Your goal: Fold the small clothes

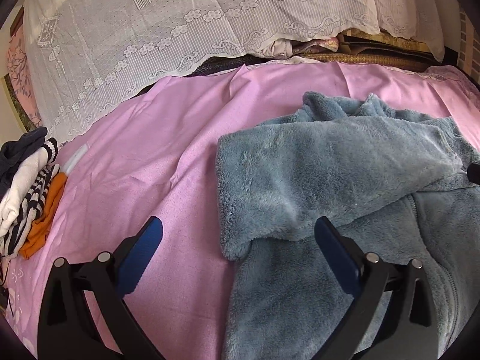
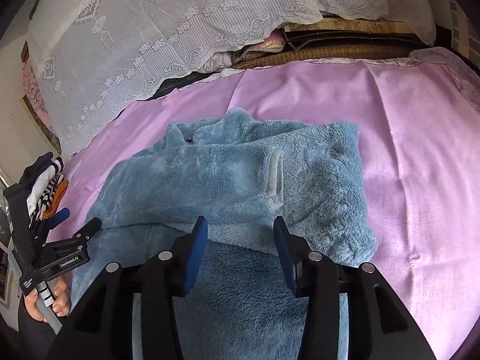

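Observation:
A fluffy blue-grey fleece jacket (image 1: 330, 162) lies on the pink sheet (image 1: 144, 156), a sleeve folded across its body; a zipper runs down its right part. My left gripper (image 1: 238, 228) is open and empty, hovering over the jacket's left edge, one finger above the sheet, the other above the fleece. In the right wrist view the jacket (image 2: 234, 177) fills the middle. My right gripper (image 2: 240, 228) is open and empty just above the fleece's near part. The left gripper (image 2: 72, 225) shows at the left edge there, held by a hand.
A pile of small clothes (image 1: 30, 192), white, striped, orange and dark blue, sits at the sheet's left edge; it also shows in the right wrist view (image 2: 48, 186). White lace cloth (image 1: 150, 30) covers bedding at the back. Woven mats (image 2: 345, 48) lie behind the sheet.

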`<state>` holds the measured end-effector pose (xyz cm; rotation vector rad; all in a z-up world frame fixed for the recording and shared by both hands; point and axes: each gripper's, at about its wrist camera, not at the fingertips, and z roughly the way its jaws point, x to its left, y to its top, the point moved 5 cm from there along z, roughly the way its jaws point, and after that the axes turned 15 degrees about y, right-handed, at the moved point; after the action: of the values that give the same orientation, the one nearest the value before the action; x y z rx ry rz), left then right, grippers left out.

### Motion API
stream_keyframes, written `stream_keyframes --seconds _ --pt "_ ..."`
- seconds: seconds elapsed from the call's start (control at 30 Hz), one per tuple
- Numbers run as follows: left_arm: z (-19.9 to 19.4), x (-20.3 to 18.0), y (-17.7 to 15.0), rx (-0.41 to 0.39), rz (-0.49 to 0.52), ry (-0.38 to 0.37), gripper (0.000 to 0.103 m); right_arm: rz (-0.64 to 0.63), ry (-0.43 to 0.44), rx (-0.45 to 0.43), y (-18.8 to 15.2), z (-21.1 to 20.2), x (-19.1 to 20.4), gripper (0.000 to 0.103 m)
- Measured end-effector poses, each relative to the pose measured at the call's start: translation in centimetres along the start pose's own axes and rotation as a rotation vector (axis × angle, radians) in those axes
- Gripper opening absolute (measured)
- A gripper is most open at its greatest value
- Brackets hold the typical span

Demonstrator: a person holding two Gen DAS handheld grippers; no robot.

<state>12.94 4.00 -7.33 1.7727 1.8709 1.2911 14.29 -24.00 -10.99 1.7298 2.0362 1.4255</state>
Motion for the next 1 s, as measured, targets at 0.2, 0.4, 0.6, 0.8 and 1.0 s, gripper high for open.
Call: stream_keyframes --seconds 0.2,0.4,0.6,0.8,1.0 --pt "-2.4 0.1 -1.6 -0.006 0.014 -0.054 0.099 -0.037 0.021 0.048 -3.0 -1.3 1.6 0.052" --pt "-4.4 -0.1 -5.0 0.017 0.062 -0.095 0.099 -0.074 0.035 0.06 -5.5 -3.3 3.0 0.058" --pt "-6.0 -0.3 -8.5 0.026 0.128 -0.071 0.098 -0.125 0.01 0.112 -8.7 -4.5 3.9 0.063" --pt "-8.0 1.6 -10.2 0.037 0.1 -0.128 0.098 -0.162 0.0 0.112 -10.6 -6.7 4.2 0.065" --pt "-9.6 4.6 -13.3 0.099 0.048 -0.319 0.098 -0.1 -0.009 0.059 -11.4 -11.6 2.5 0.066"
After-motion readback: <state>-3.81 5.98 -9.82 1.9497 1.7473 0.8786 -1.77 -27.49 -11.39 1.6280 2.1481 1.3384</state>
